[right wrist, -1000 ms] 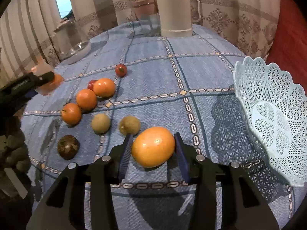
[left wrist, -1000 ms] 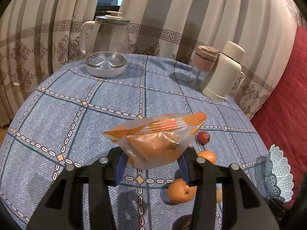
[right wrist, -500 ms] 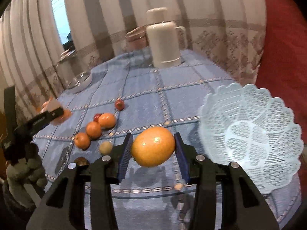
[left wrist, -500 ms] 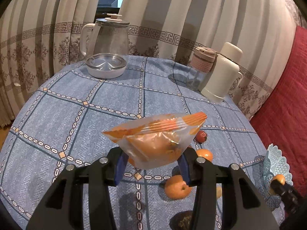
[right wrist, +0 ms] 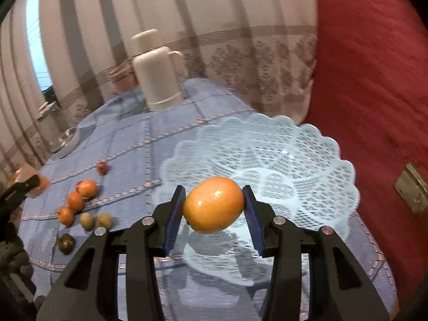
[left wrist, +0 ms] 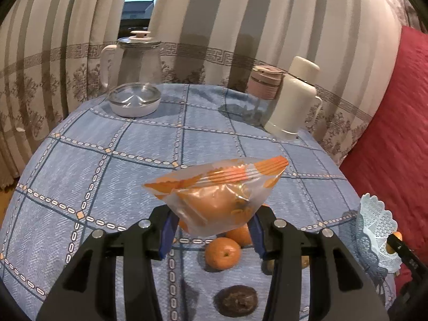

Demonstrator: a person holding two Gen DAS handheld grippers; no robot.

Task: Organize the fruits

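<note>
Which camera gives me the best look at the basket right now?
The right wrist view: the pale blue lattice basket fills the frame's middle, its whole inside visible, with the orange fruit held before it. The left wrist view catches the basket only edge-on at the right border.

On the desk [right wrist: 128, 144] lie three small orange fruits [right wrist: 75, 201], two little greenish-brown ones [right wrist: 87, 220], one dark brown wrinkled fruit [right wrist: 66, 243] and two small red ones [right wrist: 102, 167], one of them mostly hidden behind an orange. One large orange-yellow fruit [right wrist: 214, 205] sits between the fingers of the right gripper [right wrist: 214, 208], and one clear plastic bag [left wrist: 216, 195] with orange fruit inside, number not clear, sits in the left gripper [left wrist: 214, 230]. There is one pale blue lattice basket [right wrist: 299, 165], one white flask [right wrist: 159, 80], one pink-lidded bottle [left wrist: 263, 84] and one glass kettle [left wrist: 135, 80].
</note>
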